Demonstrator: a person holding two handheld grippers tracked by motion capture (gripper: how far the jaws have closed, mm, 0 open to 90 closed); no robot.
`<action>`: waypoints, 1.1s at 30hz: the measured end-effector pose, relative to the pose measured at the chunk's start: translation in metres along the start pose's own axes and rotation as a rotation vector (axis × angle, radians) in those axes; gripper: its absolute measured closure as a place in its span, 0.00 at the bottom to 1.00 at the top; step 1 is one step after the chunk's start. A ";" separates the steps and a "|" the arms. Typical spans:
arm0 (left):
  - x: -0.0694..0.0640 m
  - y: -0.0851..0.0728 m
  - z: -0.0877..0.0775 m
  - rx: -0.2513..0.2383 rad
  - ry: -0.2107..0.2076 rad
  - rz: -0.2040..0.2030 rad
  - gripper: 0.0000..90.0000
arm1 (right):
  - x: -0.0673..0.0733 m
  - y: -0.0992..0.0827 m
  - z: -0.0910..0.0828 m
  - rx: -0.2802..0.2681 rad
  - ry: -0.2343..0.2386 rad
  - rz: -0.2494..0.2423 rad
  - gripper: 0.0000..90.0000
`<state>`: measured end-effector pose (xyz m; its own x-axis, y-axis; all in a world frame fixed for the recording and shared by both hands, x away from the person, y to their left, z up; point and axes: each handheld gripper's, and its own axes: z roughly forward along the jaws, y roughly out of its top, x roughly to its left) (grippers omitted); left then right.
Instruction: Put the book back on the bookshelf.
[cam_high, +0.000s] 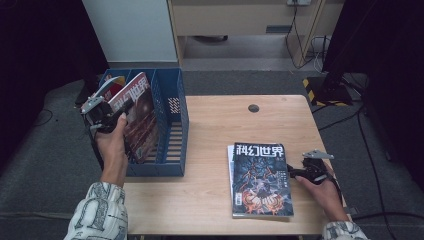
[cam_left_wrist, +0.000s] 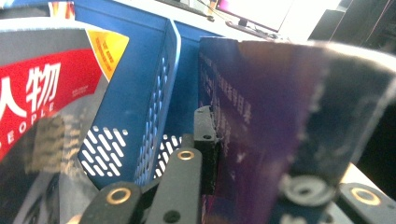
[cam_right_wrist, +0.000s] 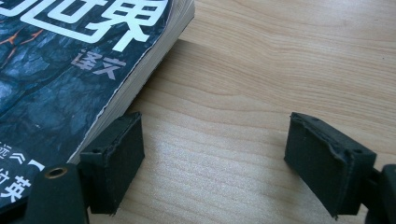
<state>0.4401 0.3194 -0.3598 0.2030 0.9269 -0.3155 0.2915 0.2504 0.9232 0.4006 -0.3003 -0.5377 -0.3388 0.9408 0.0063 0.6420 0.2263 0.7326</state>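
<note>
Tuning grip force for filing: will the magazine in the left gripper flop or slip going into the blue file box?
Probably floppy: the magazine is thin and pinched by the left gripper at one edge. The glossy cover may slip. The slotted blue file box should steady it once inside.

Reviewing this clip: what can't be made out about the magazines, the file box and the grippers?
- High view: lower part of the held magazine is behind the file box wall and the left hand.
- Left gripper view: that magazine's cover is blurred, unreadable; the red magazine is cut off by the left edge.
- High view: the sheet under the stacked magazine is mostly covered.
- Right gripper view: the magazine is cut by the top and left edges.
- High view: right gripper jaws too small to judge.
</note>
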 end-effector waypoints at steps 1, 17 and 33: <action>0.000 -0.001 0.001 0.003 0.002 0.001 0.92 | 0.000 0.000 0.000 0.000 0.000 0.000 0.22; 0.009 -0.007 -0.003 0.036 0.020 -0.005 0.92 | 0.000 0.000 0.000 0.000 0.001 0.000 0.22; 0.016 -0.004 -0.015 0.139 0.031 0.035 0.92 | 0.000 0.000 0.000 0.001 0.001 0.000 0.22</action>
<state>0.4278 0.3378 -0.3655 0.1865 0.9432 -0.2751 0.4115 0.1793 0.8936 0.4006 -0.3004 -0.5377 -0.3397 0.9405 0.0068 0.6423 0.2267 0.7322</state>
